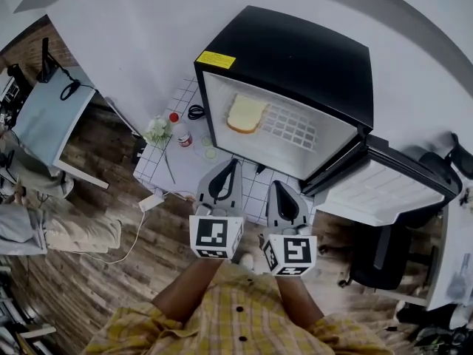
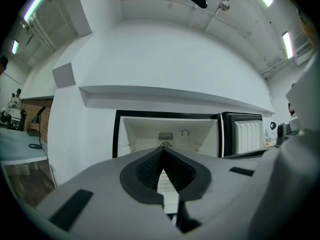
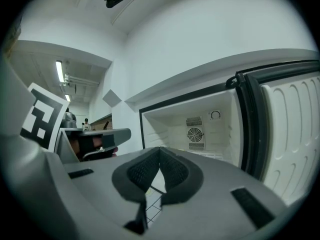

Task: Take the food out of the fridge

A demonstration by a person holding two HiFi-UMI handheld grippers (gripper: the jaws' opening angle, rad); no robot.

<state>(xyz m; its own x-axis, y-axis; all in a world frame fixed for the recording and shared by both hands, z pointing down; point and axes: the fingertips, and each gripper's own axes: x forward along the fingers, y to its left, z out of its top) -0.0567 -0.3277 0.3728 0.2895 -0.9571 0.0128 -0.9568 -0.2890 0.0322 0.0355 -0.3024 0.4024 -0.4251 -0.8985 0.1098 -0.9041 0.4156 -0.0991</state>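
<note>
Two claws, left (image 1: 230,167) and right (image 1: 277,191), point side by side at an open fridge (image 1: 295,50), where bread (image 1: 246,114) lies on the shelf (image 1: 292,128). Left gripper view: jaws pressed together, nothing between them, fridge interior ahead. Right gripper view: likewise closed and empty.

White wall (image 1: 148,21) throughout, unmarked. Wood-plank floor (image 1: 96,279). Pale desk (image 1: 44,120) at far left; black office chair (image 1: 380,254) at right. Ceiling strip lights (image 2: 35,4) lit.
</note>
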